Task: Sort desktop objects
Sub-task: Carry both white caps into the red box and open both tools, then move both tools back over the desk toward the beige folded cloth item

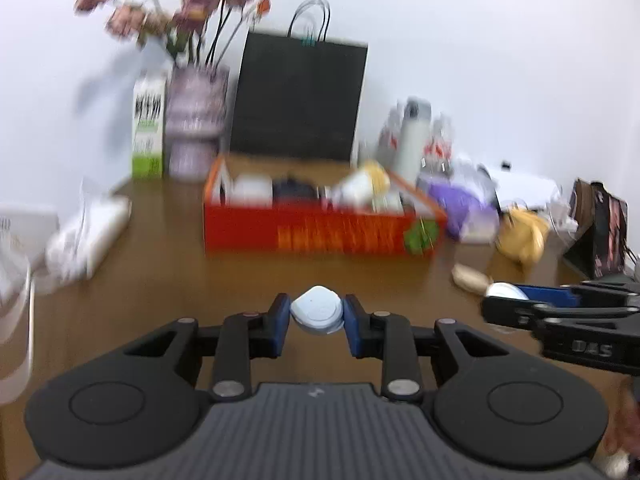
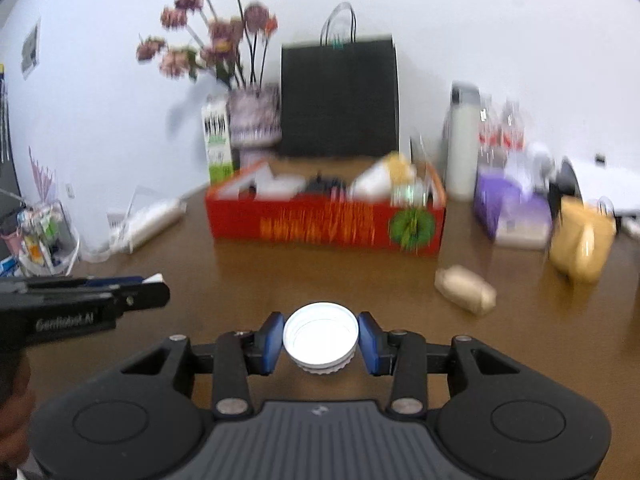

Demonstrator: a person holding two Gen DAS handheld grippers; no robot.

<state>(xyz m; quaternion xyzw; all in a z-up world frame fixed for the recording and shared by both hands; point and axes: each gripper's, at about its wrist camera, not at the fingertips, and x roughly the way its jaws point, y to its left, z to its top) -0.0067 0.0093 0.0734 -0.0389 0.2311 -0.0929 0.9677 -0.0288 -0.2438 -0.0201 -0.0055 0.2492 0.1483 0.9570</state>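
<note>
My left gripper (image 1: 317,316) is shut on a small pale blue rounded case (image 1: 318,310), held above the brown table (image 1: 160,272). My right gripper (image 2: 321,340) is shut on a white ribbed jar lid (image 2: 321,337), its hollow side facing up. Each gripper shows in the other's view: the right gripper (image 1: 504,300) at the right edge with the lid, the left gripper (image 2: 156,284) at the left edge. Straight ahead stands a red cardboard box (image 1: 320,232) (image 2: 328,224) holding several items. A beige roll (image 2: 466,289) (image 1: 470,276) lies on the table right of the grippers.
Behind the box stand a black paper bag (image 2: 340,96), a vase of dried flowers (image 2: 254,120) and a green-white carton (image 2: 218,144). To the right are a white bottle (image 2: 462,140), a purple pack (image 2: 508,208) and a yellow bag (image 2: 582,240). A white wrapped bundle (image 1: 88,236) lies left.
</note>
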